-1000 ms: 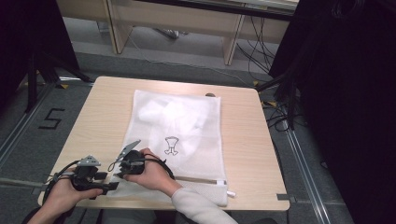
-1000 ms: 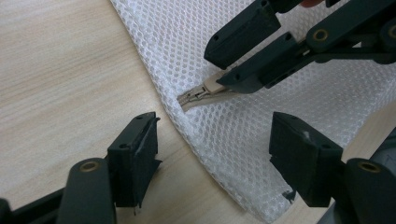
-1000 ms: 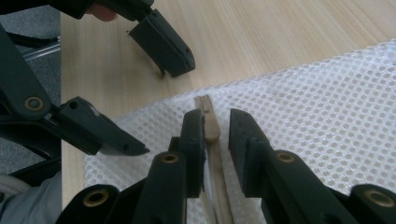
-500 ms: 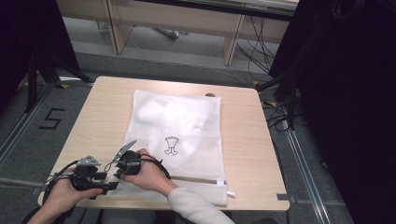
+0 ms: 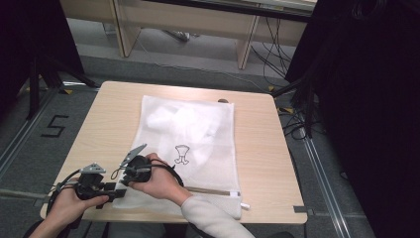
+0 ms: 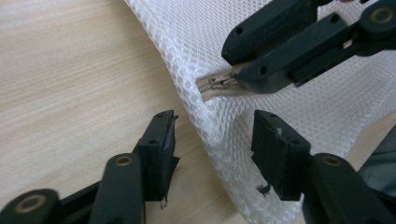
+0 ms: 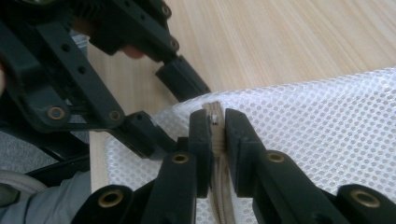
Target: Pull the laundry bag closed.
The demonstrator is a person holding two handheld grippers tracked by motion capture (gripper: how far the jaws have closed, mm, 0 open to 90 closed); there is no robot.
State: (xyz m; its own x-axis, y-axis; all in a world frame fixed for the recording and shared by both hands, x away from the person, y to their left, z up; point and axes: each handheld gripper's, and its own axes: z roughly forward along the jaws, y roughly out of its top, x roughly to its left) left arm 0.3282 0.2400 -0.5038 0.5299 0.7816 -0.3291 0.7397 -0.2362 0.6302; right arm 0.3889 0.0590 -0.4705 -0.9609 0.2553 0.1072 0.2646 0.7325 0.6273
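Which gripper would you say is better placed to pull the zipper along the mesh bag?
Right. The right gripper is shut on the zipper pull; the left gripper, jaws just closing, straddles the mesh bag corner.

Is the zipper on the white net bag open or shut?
Shut. The zipper teeth meet along the net bag, and the right gripper pinches its pull.

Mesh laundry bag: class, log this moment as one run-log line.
mesh bag: flat on table | right gripper: shut on zipper pull | left gripper: jaws closing, astride bag corner, not yet pressing
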